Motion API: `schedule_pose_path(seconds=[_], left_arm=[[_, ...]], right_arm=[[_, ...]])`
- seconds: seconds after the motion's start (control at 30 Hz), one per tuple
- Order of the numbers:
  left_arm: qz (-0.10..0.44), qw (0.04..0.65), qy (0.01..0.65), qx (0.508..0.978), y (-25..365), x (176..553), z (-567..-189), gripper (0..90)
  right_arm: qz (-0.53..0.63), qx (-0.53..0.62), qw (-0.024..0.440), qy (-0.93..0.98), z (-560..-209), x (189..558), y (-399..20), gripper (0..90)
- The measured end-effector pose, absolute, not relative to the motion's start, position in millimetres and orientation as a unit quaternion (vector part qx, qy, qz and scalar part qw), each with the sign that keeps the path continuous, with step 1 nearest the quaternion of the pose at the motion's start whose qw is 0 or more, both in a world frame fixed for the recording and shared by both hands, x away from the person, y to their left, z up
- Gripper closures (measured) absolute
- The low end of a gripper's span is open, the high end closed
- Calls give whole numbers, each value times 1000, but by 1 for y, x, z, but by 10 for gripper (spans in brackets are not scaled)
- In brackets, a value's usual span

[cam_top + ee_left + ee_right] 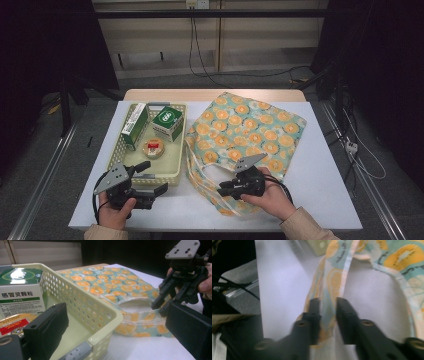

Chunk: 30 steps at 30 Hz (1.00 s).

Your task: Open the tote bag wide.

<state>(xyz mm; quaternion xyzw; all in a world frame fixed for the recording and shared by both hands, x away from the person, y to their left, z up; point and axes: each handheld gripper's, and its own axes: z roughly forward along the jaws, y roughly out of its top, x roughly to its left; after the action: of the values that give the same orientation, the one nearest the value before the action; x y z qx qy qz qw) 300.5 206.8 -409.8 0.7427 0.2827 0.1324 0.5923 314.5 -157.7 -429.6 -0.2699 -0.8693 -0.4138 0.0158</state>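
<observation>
Bag strap (329, 297) runs lengthwise between the right gripper (327, 301)'s nearly closed jaws, not clearly pinched, while the left gripper (150, 180) waits open beside the basket (172, 172).

Orange-print fabric bag (245, 132) lies flat, its handle strap (332, 290) between the jaws.

Right tool (328, 307) straddles the bag strap (332, 282) (jaws slightly apart) above white table (282, 277).
</observation>
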Motion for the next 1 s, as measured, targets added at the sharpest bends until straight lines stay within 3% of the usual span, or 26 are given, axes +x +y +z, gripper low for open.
schedule_pose_path(seconds=[0.1, 0.37, 0.57, 0.67, 1.0], left_arm=[[132, 592, 284, 742, 207, 301, -410, 43], [135, 594, 286, 740, 209, 301, -410, 43], [135, 595, 287, 738, 210, 301, -409, 43], [134, 596, 289, 737, 211, 301, -410, 43], [132, 596, 291, 737, 212, 302, -411, 43]], right_arm=[[-419, -271, 9, -867, -430, 313, -157, 899], [-443, -291, -20, -848, -418, 328, -171, 900], [-457, -326, -36, -827, -390, 367, -199, 900], [-444, -336, -66, -828, -380, 386, -213, 900], [-449, -399, -78, -795, -387, 432, -253, 900]])
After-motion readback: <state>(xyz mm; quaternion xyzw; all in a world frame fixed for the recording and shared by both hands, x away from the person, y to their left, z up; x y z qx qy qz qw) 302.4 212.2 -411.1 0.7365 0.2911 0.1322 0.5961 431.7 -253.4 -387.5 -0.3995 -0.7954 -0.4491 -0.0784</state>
